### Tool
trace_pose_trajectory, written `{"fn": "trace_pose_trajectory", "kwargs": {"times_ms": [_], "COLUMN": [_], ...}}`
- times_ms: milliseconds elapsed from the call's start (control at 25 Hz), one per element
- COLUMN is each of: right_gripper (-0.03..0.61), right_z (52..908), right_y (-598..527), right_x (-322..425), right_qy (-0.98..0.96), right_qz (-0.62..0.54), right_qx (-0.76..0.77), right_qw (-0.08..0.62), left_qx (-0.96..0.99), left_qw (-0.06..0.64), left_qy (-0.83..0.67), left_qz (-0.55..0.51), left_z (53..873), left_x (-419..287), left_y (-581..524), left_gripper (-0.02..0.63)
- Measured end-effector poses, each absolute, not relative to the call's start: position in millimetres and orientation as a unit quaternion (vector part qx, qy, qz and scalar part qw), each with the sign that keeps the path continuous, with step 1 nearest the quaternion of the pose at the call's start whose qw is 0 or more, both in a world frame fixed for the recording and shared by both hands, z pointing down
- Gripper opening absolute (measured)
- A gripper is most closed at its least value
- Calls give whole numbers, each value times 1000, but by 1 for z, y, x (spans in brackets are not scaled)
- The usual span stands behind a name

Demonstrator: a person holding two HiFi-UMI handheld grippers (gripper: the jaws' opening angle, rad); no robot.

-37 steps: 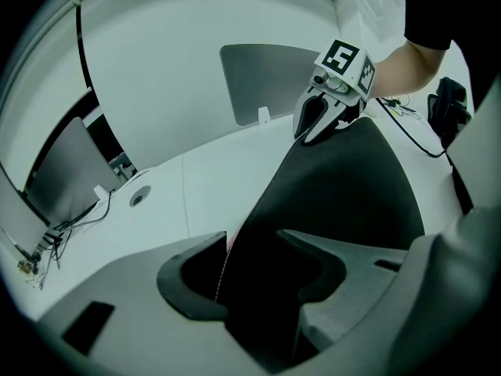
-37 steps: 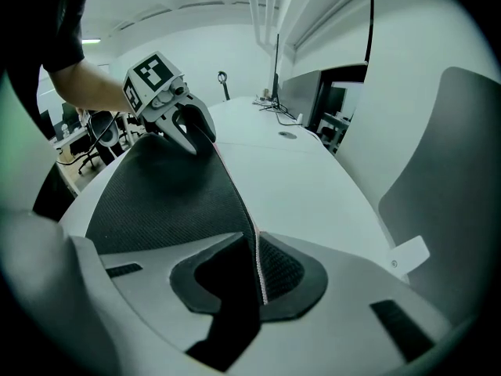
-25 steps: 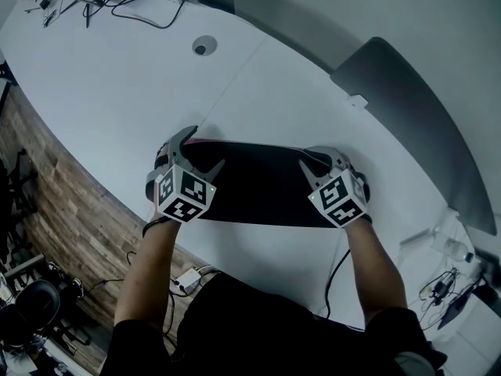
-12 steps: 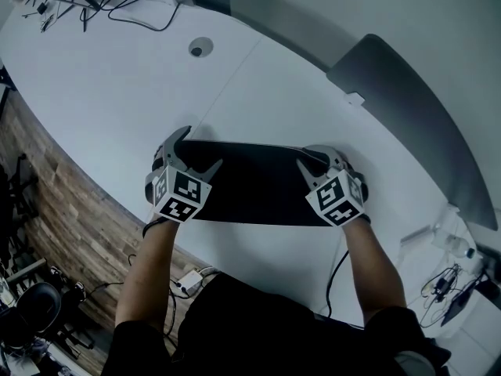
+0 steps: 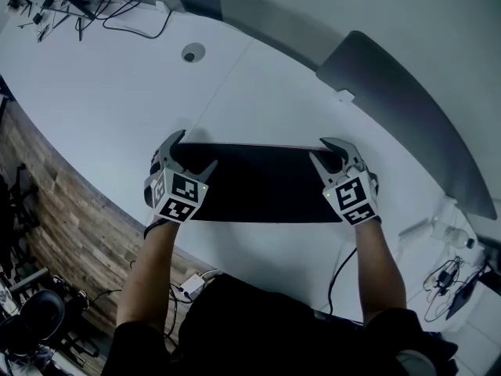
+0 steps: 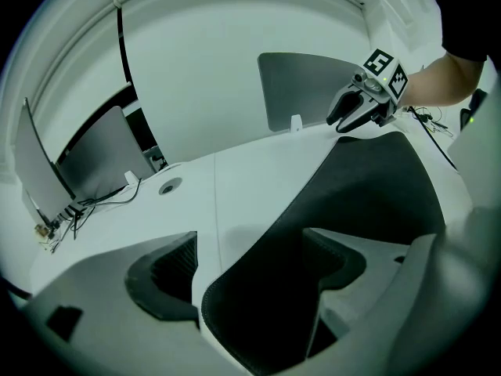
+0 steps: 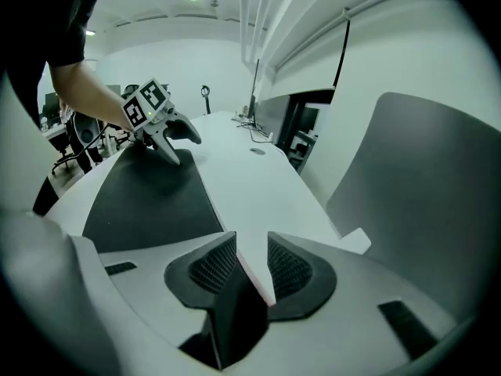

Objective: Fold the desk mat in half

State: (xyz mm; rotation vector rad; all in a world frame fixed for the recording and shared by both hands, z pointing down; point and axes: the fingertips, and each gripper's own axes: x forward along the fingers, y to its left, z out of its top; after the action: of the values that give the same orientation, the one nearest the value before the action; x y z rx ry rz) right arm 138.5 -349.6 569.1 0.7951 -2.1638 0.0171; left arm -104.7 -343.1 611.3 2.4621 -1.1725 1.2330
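Your white table (image 5: 117,77) holds the black desk mat (image 5: 258,186), folded flat before you. Your left gripper (image 5: 196,149) stands wide open around one corner. Your right gripper (image 5: 322,150) has just been opening its jaws, with the mat's edge loose between them.

There is one dark desk mat (image 5: 258,182) and one white table (image 5: 117,77). There are two handheld grippers, the left gripper (image 5: 196,149) and the right gripper (image 5: 318,149). Each carries one marker cube, which makes two: the left cube (image 5: 182,197) and the right cube (image 5: 354,198). Two forearms show, left forearm (image 5: 149,272) and right forearm (image 5: 376,265). The tabletop has one round cable hole (image 5: 190,53). Two grey panels can be counted: one panel (image 5: 391,100) and a second panel (image 6: 102,163). One tangle of cables (image 5: 78,14) is visible.
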Motion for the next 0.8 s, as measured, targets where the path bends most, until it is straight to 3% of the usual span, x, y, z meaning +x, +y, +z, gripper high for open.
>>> {"fn": "trace_pose_trajectory", "kwargs": {"times_ms": [200, 640, 680, 720, 800], "right_gripper": [135, 129, 122, 1, 1], "right_z": [600, 607, 606, 605, 605], "right_y": [-319, -323, -327, -332, -338], "right_x": [172, 182, 186, 190, 196], "right_qy": [-828, -822, -815, -806, -803], "right_qz": [71, 91, 80, 67, 70], "right_qx": [326, 366, 380, 395, 401], "right_qw": [451, 428, 431, 436, 434], "left_qx": [819, 817, 817, 817, 816], "left_qw": [85, 74, 73, 71, 70], "left_qy": [-404, -405, -405, -406, -407], "left_qz": [398, 404, 404, 404, 404], "left_z": [612, 610, 610, 609, 609], "left_x": [-106, -104, -104, -105, -104], "left_y": [-341, -342, -342, -342, -341], "left_gripper": [402, 402, 402, 402, 402]}}
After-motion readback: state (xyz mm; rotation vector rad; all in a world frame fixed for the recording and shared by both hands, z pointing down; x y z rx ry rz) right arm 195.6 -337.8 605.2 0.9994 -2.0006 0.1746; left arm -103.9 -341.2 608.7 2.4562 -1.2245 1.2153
